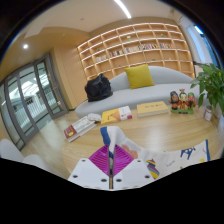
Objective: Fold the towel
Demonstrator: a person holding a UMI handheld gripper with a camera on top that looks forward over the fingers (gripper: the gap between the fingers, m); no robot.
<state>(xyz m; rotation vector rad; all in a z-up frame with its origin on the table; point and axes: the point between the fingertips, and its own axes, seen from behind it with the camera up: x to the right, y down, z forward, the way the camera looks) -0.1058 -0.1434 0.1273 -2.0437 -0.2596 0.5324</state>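
Note:
My gripper (111, 160) is shut, its magenta pads (100, 158) pressed together on a pinched edge of the towel. A white and blue fold of the towel (113, 135) stands up from between the fingertips. More of the white towel with small coloured prints (186, 158) spreads out to the right of the fingers and hangs below them. The gripper is raised above the wooden table (150, 130).
Beyond the fingers the table holds books (82, 127), a yellow box (152, 107) and toys (182, 100). Behind it is a pale sofa (165, 80) with a yellow cushion (140, 76) and black bag (98, 88). A plant (212, 85) stands at the right, glass doors (30, 95) at the left.

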